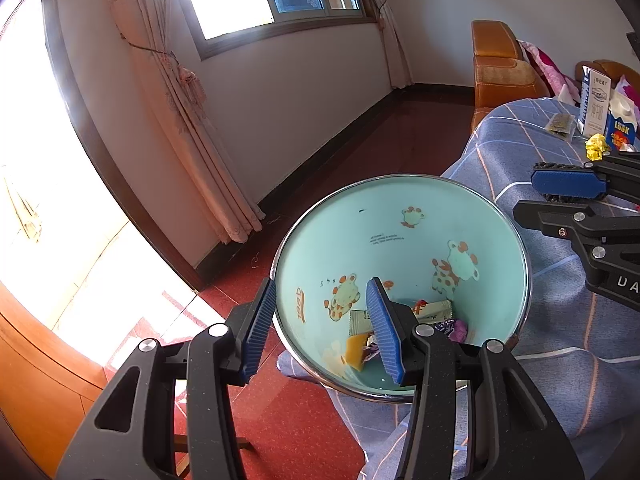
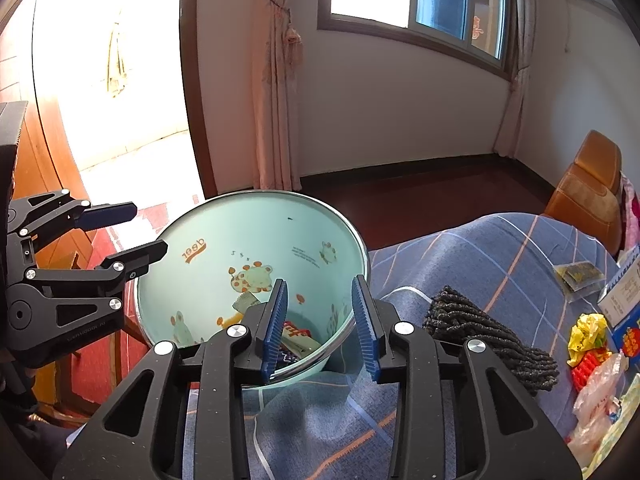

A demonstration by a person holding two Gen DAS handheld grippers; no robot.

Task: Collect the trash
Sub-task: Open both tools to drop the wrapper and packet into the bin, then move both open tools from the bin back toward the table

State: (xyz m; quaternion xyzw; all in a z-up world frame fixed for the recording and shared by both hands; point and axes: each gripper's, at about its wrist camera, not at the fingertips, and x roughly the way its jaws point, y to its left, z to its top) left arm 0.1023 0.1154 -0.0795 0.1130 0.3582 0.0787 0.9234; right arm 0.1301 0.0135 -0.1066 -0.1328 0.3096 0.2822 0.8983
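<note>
A mint-green bin (image 1: 384,224) with cartoon animals and a metal rim stands tilted at the edge of the blue plaid table; it also shows in the right wrist view (image 2: 256,232). Several wrappers (image 1: 436,312) lie in its bottom. My left gripper (image 1: 324,328) is open and astride the bin's near rim, one finger outside, one inside. My right gripper (image 2: 320,328) is open and empty, astride the bin's right rim. A crumpled yellow wrapper (image 2: 586,336) lies on the table at the right; it also shows in the left wrist view (image 1: 596,146).
A dark knitted cloth (image 2: 488,336) lies right of my right gripper. Cartons (image 1: 604,108), a small packet (image 2: 576,274), a red item (image 2: 586,370) and clear plastic bags (image 2: 600,396) sit on the blue plaid cloth (image 2: 480,248). An orange sofa (image 1: 500,68) stands behind. Red floor lies below.
</note>
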